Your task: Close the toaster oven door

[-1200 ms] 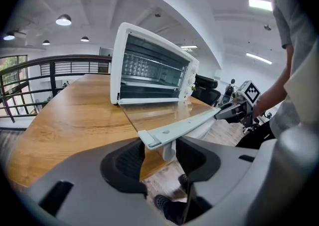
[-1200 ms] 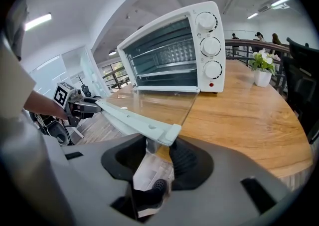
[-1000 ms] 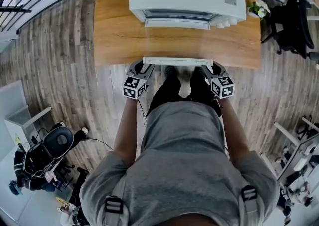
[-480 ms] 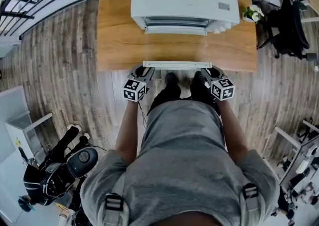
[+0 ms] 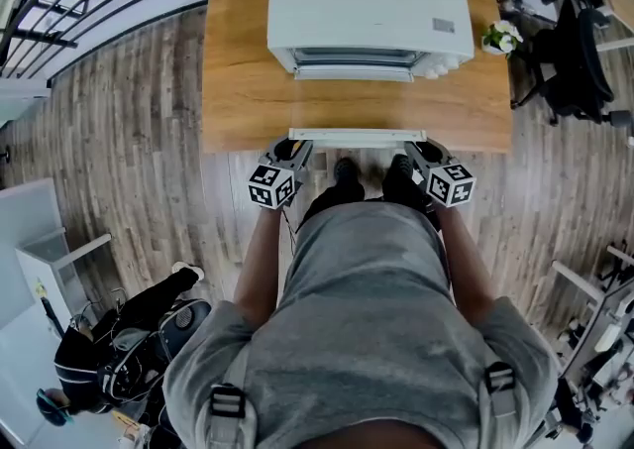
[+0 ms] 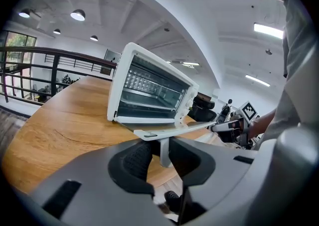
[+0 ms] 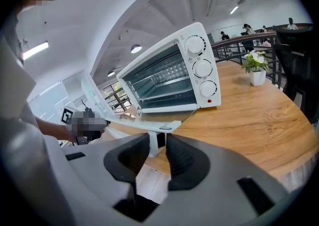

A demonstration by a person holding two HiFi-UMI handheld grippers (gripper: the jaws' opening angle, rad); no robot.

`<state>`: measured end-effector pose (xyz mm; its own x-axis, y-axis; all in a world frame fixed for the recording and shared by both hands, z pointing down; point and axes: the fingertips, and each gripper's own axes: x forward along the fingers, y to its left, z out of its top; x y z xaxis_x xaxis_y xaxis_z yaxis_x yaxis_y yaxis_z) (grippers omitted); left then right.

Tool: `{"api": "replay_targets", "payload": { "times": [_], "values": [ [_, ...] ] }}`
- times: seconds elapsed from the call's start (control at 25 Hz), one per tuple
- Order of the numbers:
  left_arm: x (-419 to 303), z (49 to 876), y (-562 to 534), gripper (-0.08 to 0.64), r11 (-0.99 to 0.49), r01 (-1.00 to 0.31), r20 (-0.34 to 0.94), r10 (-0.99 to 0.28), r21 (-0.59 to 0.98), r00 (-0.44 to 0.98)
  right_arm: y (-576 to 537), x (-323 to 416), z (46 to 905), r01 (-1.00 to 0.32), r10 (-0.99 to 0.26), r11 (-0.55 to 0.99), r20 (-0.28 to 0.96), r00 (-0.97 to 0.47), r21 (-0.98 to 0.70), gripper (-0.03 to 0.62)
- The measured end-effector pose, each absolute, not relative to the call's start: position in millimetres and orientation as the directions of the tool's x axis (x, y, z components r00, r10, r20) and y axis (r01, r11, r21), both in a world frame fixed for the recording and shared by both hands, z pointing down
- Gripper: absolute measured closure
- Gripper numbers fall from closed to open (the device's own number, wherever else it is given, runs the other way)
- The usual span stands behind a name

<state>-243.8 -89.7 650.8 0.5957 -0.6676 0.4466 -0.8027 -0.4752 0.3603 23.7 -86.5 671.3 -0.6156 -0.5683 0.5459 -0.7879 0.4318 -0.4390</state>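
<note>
A white toaster oven (image 5: 367, 1) stands on a wooden table (image 5: 238, 70), its glass door (image 6: 174, 129) folded down flat toward me. The door's white handle (image 5: 357, 137) runs along the table's front edge. My left gripper (image 5: 294, 147) is at the handle's left end and my right gripper (image 5: 421, 150) at its right end. In the left gripper view the handle's post (image 6: 163, 151) sits pinched between the dark pads of the left gripper (image 6: 162, 157). In the right gripper view the other post (image 7: 154, 142) is clamped by the right gripper (image 7: 158, 152), with the oven (image 7: 169, 75) beyond.
A small potted plant (image 5: 498, 38) stands at the table's right edge, next to a dark office chair (image 5: 580, 41). A black railing (image 5: 59, 1) runs at the upper left. Dark equipment (image 5: 119, 348) lies on the wood floor at the lower left. My feet are below the table's front edge.
Both grippers have stayed at the handle's ends while the table and oven slid slightly right and down in the head view. The dark equipment at the lower left has shifted.
</note>
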Motion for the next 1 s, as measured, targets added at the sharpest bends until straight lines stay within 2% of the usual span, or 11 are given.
{"api": "replay_targets", "payload": {
  "times": [0.32,0.76,1.0],
  "values": [
    [-242.8,639.3,-93.8,0.444,-0.467,-0.788,0.426,-0.666,0.402,0.612,-90.8,24.4,658.8,-0.785,-0.582,0.415,0.529,-0.618,-0.460,0.481],
    [-247.3,608.7,-112.2,0.442,-0.436,-0.749,0.317,-0.712,0.500,0.626,-111.6,24.3,629.3,-0.782,-0.627,0.353,0.489,-0.606,-0.514,0.483],
    [-247.2,599.3,-121.8,0.442,-0.418,-0.740,0.314,-0.713,0.527,0.626,-122.4,26.3,618.7,-0.746,-0.646,0.331,0.437,-0.625,-0.578,0.484]
  ]
}}
